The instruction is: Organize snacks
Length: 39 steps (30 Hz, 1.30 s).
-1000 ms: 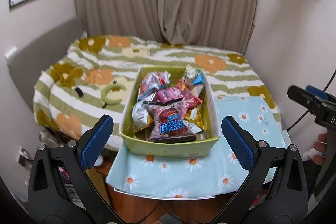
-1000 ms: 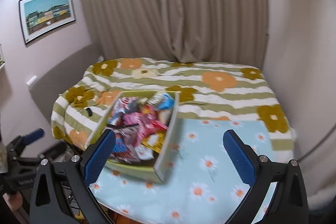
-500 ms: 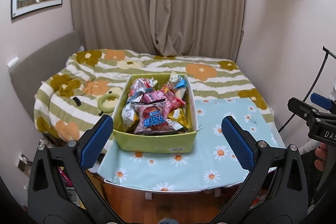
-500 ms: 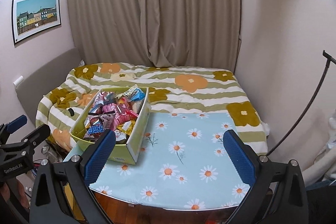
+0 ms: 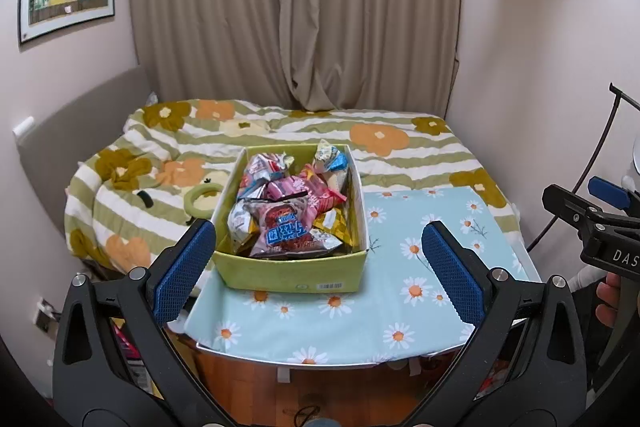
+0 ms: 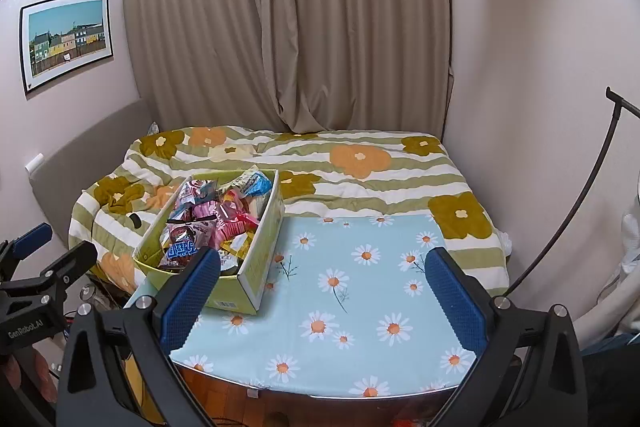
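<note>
Beige curtains (image 5: 296, 15) hang behind a bed with a flowered striped quilt (image 6: 360, 167); at its foot a table under a daisy-print cloth (image 6: 360, 291) carries a green box (image 5: 292, 273) heaped with snack packets (image 5: 286, 211), standing on the cloth's left side. Left gripper (image 5: 316, 267) and right gripper (image 6: 320, 295) both hover short of the table, fingers spread wide and holding nothing.

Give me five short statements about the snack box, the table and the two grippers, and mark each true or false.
1. The green box holds snack packets. True.
2. The box sits on the bed. False: it stands on the daisy tablecloth.
3. The left gripper is open. True.
4. The right gripper grips a packet. False: it is open and empty.
5. Packets lie scattered on the tablecloth. False: all are in the box.
</note>
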### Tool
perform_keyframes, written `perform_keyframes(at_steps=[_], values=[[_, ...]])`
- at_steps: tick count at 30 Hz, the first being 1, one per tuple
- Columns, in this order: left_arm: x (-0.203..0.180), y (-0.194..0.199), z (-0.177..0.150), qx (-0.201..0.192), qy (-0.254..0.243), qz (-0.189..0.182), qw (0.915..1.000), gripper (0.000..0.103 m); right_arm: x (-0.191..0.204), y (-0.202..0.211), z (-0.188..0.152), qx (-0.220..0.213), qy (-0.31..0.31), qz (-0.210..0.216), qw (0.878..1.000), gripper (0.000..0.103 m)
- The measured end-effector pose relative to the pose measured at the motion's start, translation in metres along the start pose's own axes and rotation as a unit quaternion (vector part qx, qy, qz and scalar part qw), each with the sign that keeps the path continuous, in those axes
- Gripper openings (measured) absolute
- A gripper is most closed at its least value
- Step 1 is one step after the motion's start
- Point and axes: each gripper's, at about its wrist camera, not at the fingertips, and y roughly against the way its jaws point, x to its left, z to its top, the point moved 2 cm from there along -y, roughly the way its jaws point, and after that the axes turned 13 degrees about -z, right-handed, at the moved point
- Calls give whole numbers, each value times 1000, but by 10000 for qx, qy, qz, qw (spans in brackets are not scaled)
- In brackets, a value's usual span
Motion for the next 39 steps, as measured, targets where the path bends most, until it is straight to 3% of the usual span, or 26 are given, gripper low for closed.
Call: perform_keyframes(at_steps=[39], values=[[8, -13, 10, 57, 58, -28, 10000, 102, 5, -10, 6, 54, -106, -146, 9998, 102]])
